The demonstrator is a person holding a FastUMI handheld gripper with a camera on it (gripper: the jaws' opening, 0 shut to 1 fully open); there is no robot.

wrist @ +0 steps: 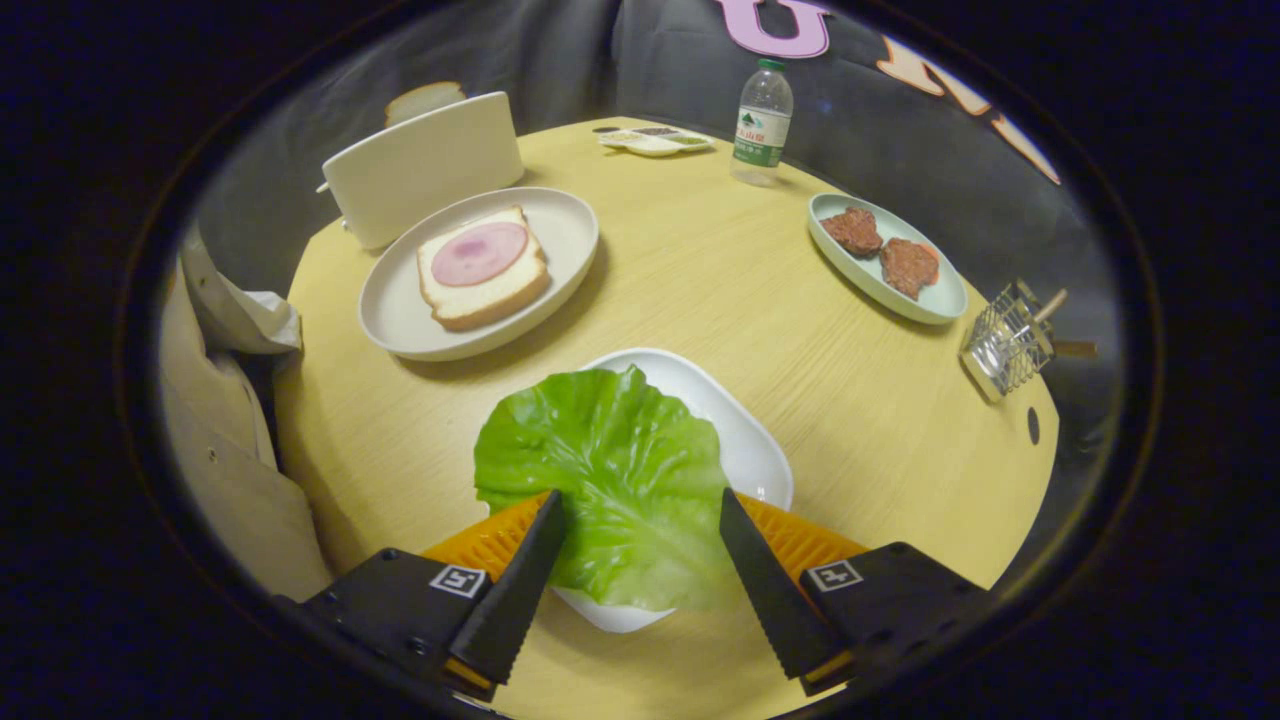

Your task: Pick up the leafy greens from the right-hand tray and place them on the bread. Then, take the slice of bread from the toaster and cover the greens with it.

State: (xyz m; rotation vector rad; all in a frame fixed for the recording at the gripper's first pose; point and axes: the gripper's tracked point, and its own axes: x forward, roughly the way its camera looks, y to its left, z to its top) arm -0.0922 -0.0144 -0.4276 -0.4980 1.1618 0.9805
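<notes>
Gripper view: claw (640, 560) spread wide, fingers straddling the leafy greens (610, 480), one finger at each side edge of the leaf; nothing gripped, whether the tips touch the leaf can't be told. One leaf, lying flat on the white tray (745, 440), overhanging its near side. Judgement: fingers sit either side so a close would pinch the leaf, pick step not done yet.

Beyond the fingers, to the left, one round plate (400, 320) carrying one slice of bread (485, 290) topped with one pink round slice of ham (480, 253), face up, ready as the drop spot for the greens. Behind the plate, one white toaster (420, 165) with one bread slice (425, 98) poking out the top, upright so it can be pulled later.

Far right: one oval dish (935, 300) with two brown patties (880, 247), side by side. Past it, at the edge of the round surface (700, 260), one small wire rack (1005, 345). At the back, one water bottle (762, 120) upright and one small flat dish (655, 142). Off the surface to the left, pale cloth (215, 420) hangs.
</notes>
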